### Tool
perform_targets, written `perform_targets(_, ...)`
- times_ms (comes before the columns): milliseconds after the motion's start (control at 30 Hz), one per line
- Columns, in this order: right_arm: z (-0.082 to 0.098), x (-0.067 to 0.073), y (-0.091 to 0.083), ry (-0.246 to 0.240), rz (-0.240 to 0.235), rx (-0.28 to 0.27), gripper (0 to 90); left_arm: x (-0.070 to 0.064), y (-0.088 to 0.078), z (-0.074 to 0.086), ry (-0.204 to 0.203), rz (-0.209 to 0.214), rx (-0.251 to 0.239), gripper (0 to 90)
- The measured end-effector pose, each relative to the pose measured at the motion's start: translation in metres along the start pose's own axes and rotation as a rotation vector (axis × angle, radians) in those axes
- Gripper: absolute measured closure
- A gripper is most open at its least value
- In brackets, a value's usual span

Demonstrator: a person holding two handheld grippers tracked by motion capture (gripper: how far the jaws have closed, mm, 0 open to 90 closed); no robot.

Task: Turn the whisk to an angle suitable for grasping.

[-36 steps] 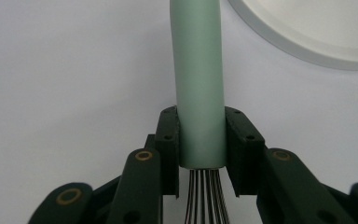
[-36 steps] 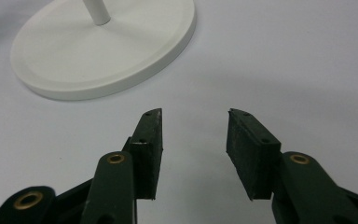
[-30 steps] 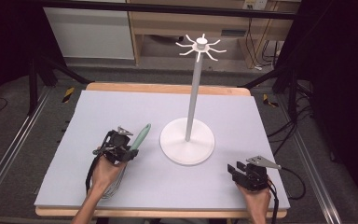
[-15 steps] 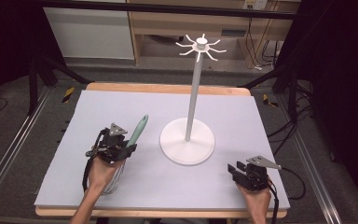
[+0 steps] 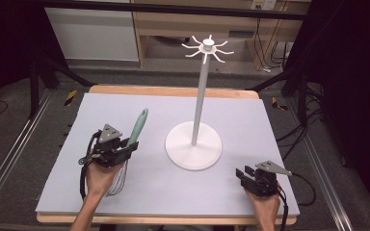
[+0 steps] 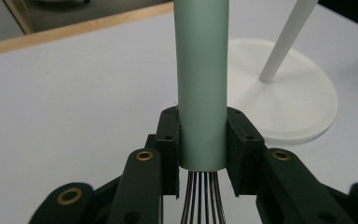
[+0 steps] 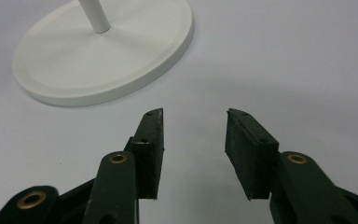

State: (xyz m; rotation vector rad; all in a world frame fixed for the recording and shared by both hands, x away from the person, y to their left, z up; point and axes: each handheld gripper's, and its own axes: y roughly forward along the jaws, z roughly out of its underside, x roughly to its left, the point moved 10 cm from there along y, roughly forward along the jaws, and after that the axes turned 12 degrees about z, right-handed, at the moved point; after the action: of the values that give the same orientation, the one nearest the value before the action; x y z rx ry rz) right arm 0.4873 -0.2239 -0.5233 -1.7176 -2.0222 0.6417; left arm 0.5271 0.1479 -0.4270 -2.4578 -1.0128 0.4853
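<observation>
Pale grey matting covers the table (image 5: pixel 270 125), which has a light wooden edge and stands on a dark floor, with a wooden shelf unit (image 5: pixel 173 33) behind it.

On the left side, the left gripper (image 6: pixel 203 140) has its 2 black jaws closed on the whisk (image 5: pixel 136 132). The jaws press against either side of the whisk's pale green handle, right at its lower end where the thin metal wires come out. In the left gripper view the handle rises straight up between the pads and the wires run down below them. In the high view the handle slants up and away from the person, and the wire loops lie below the hand, close to the mat; whether they touch it cannot be told.

The right gripper (image 7: pixel 193 144) sits near the front right corner of the table, its jaws apart with bare mat between them and nothing held. A grey 3-cornered plate rides on top of each gripper, and a black cable trails from each.

Between the 2 grippers, toward the middle of the table, stands a white stand (image 5: pixel 193 144): a round flat base, a thin upright pole, and a ring of short curved hooks at the top. Its base is just beside the whisk handle and well apart from the right gripper.

No writing, brand or label can be read on any of these things.
</observation>
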Motion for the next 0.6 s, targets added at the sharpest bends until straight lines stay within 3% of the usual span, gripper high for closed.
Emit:
perform_targets(133,0.000,-0.001,0.001,-0.002,0.006,-0.002,56.7,0.000,-0.006,-0.009,0.015,-0.019,-0.063,68.6)
perform_targets(600,0.000,-0.003,-0.001,0.005,0.011,-0.011,56.3,-0.012,-0.028,-0.042,0.048,0.005,-0.224,68.5)
